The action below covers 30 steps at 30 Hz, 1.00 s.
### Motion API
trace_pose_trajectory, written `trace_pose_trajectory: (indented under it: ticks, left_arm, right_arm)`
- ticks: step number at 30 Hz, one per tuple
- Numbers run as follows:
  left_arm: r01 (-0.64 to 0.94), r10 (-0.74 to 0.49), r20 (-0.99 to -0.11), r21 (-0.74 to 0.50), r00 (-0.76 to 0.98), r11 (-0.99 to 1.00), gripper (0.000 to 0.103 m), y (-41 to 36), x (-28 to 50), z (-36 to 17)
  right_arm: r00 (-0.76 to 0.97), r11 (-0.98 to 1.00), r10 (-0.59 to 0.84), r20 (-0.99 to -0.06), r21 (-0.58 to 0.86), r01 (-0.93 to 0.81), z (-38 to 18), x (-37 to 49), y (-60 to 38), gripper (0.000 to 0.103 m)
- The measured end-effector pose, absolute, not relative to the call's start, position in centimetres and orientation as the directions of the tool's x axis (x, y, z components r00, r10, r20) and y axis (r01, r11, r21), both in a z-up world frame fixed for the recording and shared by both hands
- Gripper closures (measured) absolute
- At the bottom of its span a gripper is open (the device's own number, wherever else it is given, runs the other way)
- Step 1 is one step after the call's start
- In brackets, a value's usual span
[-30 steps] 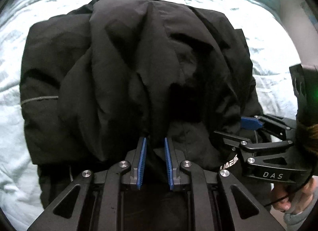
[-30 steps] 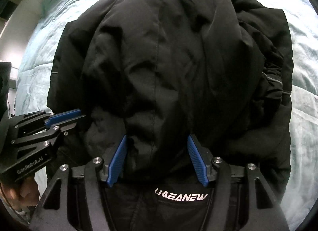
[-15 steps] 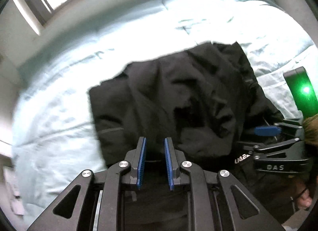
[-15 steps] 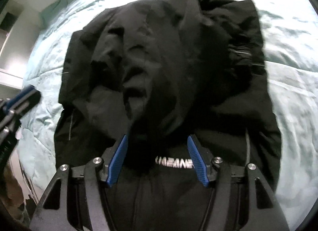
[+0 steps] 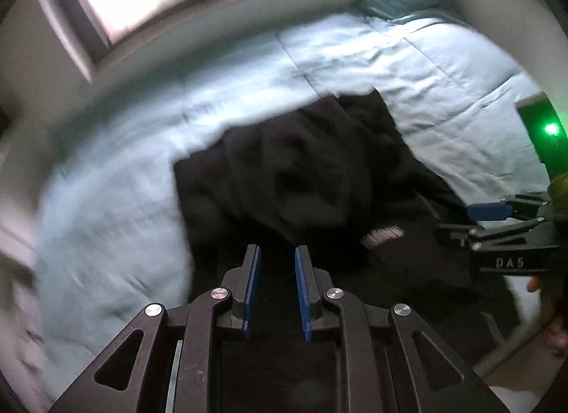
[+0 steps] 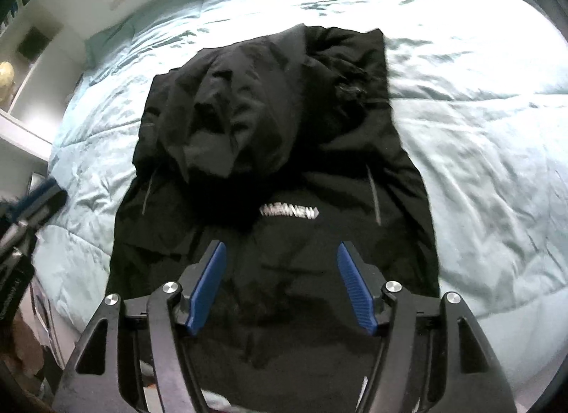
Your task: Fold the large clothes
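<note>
Jaws of the left gripper stand nearly shut and hold nothing; the right gripper is opening, also holding nothing. Both hover above the crumpled black padded jacket at frame centre on the pale blue quilted bed. Its top seems folded down; next, probably regrasp the near hem.

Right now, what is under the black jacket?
The jacket lies on a light blue quilt that covers the bed and shows on all sides but the near one. The part of the quilt right beneath the jacket is hidden, so anything tucked there cannot be seen.
</note>
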<state>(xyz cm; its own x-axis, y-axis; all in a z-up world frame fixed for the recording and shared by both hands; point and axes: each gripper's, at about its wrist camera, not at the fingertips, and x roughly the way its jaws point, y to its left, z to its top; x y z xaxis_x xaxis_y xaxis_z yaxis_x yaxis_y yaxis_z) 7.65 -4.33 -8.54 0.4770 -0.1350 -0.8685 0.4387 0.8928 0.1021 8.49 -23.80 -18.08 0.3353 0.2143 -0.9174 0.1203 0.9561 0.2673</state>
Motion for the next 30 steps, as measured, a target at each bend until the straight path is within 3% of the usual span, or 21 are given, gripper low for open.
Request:
trace_pose_trajectory:
  ticks: [4, 8, 10, 11, 14, 23, 30]
  left_arm:
    - [0.325, -0.222, -0.922, -0.114, 0.317, 0.939, 0.083, 0.3, 7.3, -12.4]
    - [0.071, -0.275, -0.938, -0.266, 0.21, 0.961, 0.082, 7.7, 7.0, -16.8]
    - [-0.002, -0.266, -0.941, -0.273, 0.209, 0.962, 0.081, 10.6, 6.3, -18.1]
    - [-0.04, -0.267, -0.939, -0.282, 0.219, 0.959, 0.076, 12.3, 5.8, -18.6]
    - [-0.113, -0.284, -0.933, -0.314, 0.221, 0.943, 0.048, 15.9, 4.4, -20.1]
    - [-0.233, -0.356, -0.918, -0.39, 0.177, 0.891, 0.047, 21.8, 1.2, -24.6]
    - [-0.223, -0.37, -0.922, -0.387, 0.115, 0.895, 0.047, 22.5, 0.2, -26.7]
  right_arm:
    - [0.325, 0.948, 0.206, -0.923, 0.27, 0.167, -18.4, 4.9, -25.5, 0.035]
    - [0.293, 0.943, 0.202, -0.935, 0.266, 0.199, -19.5, 2.2, -26.7, 0.035]
    - [0.273, 0.943, 0.194, -0.942, 0.256, 0.213, -20.2, 0.8, -27.4, 0.035]
    - [0.267, 0.943, 0.193, -0.944, 0.254, 0.217, -20.5, 0.3, -27.7, 0.035]
    - [0.245, 0.945, 0.165, -0.955, 0.224, 0.237, -21.4, -1.1, -28.6, 0.035]
    - [0.19, 0.961, 0.063, -0.98, 0.111, 0.252, -24.1, -3.8, -30.5, 0.035]
    - [0.154, 0.955, 0.067, -0.986, 0.108, 0.275, -26.3, -5.3, -31.6, 0.035]
